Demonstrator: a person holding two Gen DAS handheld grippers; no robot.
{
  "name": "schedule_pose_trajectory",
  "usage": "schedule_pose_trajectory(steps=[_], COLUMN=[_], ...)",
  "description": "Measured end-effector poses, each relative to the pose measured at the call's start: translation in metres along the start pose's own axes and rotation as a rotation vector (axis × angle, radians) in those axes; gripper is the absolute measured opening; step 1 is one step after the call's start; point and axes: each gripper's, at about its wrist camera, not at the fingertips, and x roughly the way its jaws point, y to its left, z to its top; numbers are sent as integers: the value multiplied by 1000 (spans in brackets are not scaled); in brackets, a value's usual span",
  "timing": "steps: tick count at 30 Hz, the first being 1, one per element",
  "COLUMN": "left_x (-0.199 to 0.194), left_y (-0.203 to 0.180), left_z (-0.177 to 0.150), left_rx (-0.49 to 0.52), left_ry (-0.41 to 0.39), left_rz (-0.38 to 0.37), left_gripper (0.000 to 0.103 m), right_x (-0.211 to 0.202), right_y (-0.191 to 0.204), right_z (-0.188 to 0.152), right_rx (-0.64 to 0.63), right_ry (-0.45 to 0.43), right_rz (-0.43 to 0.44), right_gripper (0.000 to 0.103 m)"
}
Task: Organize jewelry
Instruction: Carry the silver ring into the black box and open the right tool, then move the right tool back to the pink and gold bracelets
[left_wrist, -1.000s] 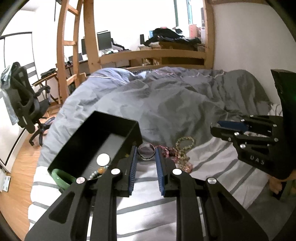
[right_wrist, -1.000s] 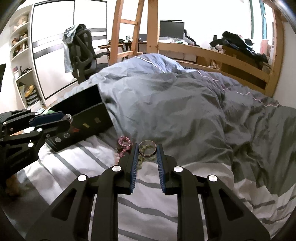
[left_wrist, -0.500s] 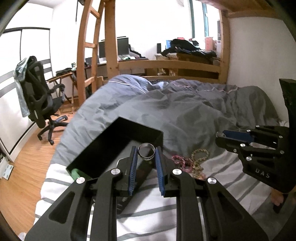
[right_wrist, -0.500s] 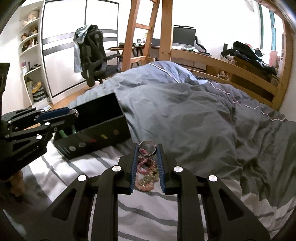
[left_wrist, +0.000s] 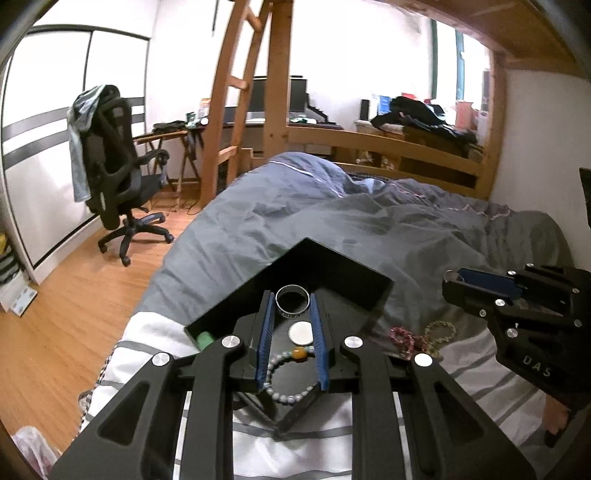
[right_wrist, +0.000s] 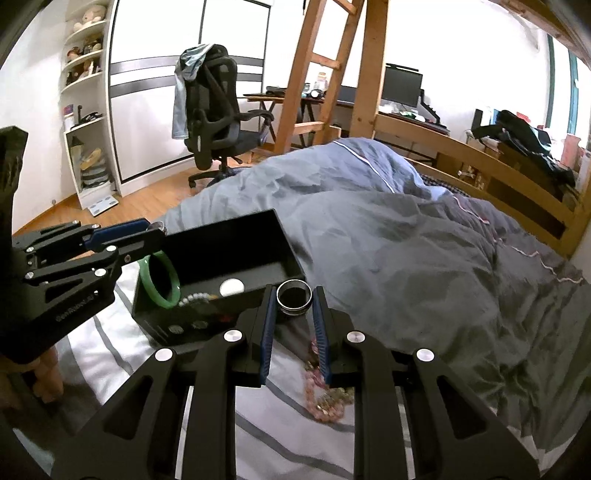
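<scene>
1. Partly done — the black box (right_wrist: 236, 258) on the bed (right_wrist: 406, 251) already holds a green bangle (right_wrist: 164, 275), a pale bead bracelet (left_wrist: 284, 376) and a white disc (left_wrist: 300, 331).
2. Left to do: pink beads (left_wrist: 402, 338) and a gold-bead bracelet (left_wrist: 441, 330) lie on the striped sheet at the box's 3 o'clock.
3. The left gripper (left_wrist: 293, 306) is narrowly parted, pinching a silver ring (left_wrist: 293, 301) above the box interior.
4. The right gripper (right_wrist: 294, 299) — equally narrow — clamps a dark band (right_wrist: 294, 295) just off the box's near corner.
</scene>
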Motion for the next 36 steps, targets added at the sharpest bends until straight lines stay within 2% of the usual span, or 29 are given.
schedule_pose_trajectory(steps=[10, 20, 27, 32, 33, 34, 35, 36], left_x=[2, 14, 17, 25, 26, 26, 26, 25], left_y=[22, 37, 35, 32, 31, 31, 31, 33], left_z=[1, -2, -5, -8, -8, -8, -8, -8], left_rx=[-75, -146, -132, -121, -120, -119, -121, -128], left_ry=[6, 56, 65, 111, 114, 116, 115, 111], left_rz=[43, 28, -6, -8, -9, -6, -5, 4], left_gripper=[19, 19, 19, 19, 19, 23, 27, 30], right_x=[16, 41, 54, 67, 69, 71, 72, 72], right_y=[22, 31, 36, 44, 45, 46, 46, 45], right_z=[22, 24, 25, 24, 23, 23, 22, 21], right_rx=[-32, -17, -7, -29, -31, -30, -24, -16], right_ry=[-7, 35, 56, 93, 100, 106, 106, 98], right_rz=[29, 60, 92, 103, 107, 110, 113, 113], right_gripper=[21, 21, 21, 21, 27, 43, 53, 55])
